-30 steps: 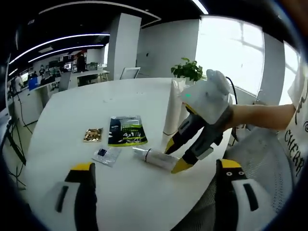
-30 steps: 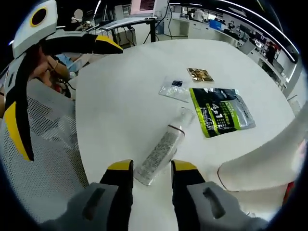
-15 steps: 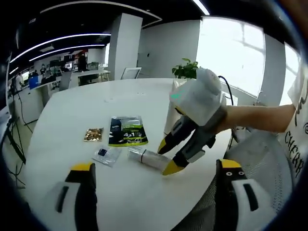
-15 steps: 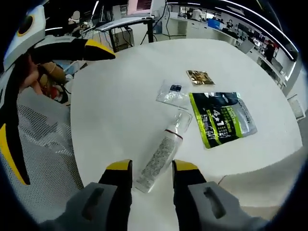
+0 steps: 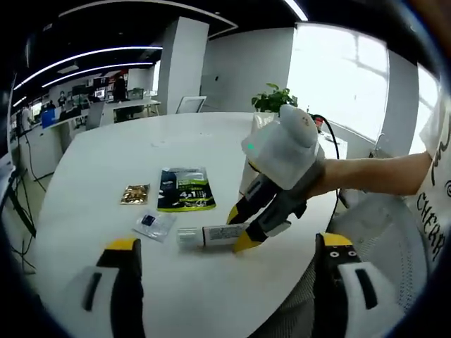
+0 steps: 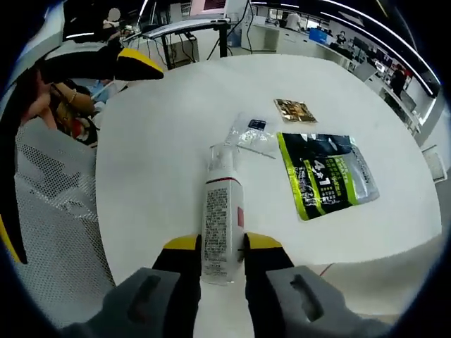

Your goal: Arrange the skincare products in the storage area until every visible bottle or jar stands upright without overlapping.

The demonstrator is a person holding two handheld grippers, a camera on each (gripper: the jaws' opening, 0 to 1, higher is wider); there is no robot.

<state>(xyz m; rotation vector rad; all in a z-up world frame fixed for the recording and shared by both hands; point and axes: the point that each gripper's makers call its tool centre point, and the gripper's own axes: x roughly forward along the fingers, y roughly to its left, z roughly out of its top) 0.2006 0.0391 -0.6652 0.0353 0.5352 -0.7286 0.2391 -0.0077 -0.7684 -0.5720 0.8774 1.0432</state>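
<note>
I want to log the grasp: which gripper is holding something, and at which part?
The right gripper holds the bottle at its bottom end, opposite the clear cap. The left gripper is open, holding nothing.

The left gripper view looked from low at the edge of the round white table (image 5: pixel 106 162) across it toward the windows. The right gripper view sat close above the lying white tube bottle (image 6: pixel 220 225), facing across the table. Both caught the green-and-black foil pouch (image 5: pixel 186 191) (image 6: pixel 325 172).
</note>
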